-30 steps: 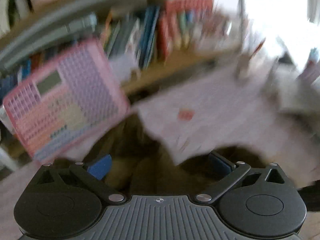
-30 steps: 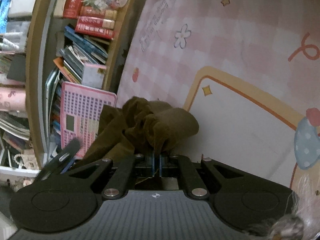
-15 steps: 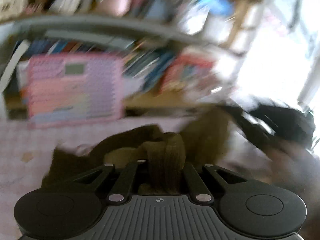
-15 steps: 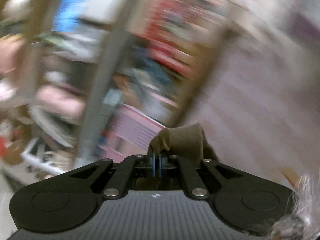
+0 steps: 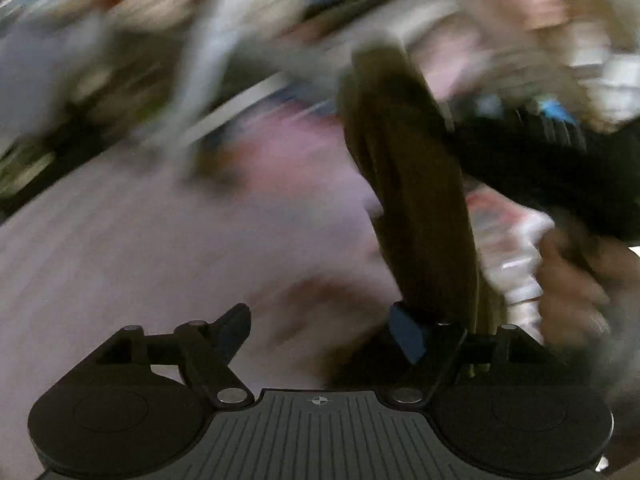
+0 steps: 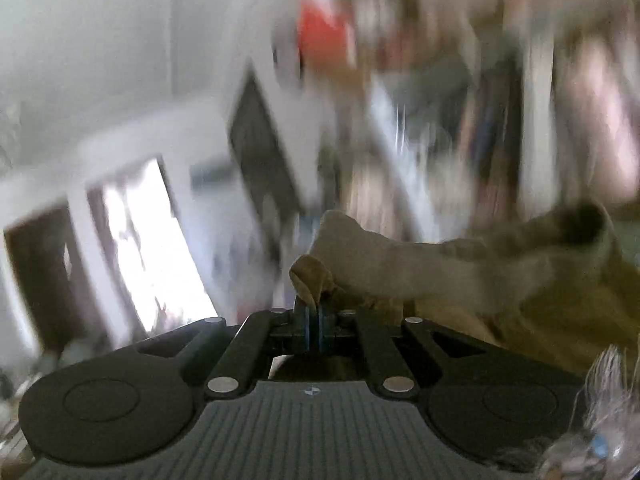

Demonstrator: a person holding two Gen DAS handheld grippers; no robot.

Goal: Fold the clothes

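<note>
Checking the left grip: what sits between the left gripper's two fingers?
In the left wrist view the left gripper is open; only blurred pink mat shows between, brown garment beside its right finger.

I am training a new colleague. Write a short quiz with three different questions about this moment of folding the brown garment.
1. True or false: the right gripper is shut on the brown garment.
2. How do the left gripper jaws stand? A) wide apart B) closed together
3. Fill in: in the left wrist view, the garment hangs beside the gripper's ____ finger.

Key: 1 true; 2 A; 3 right.
</note>
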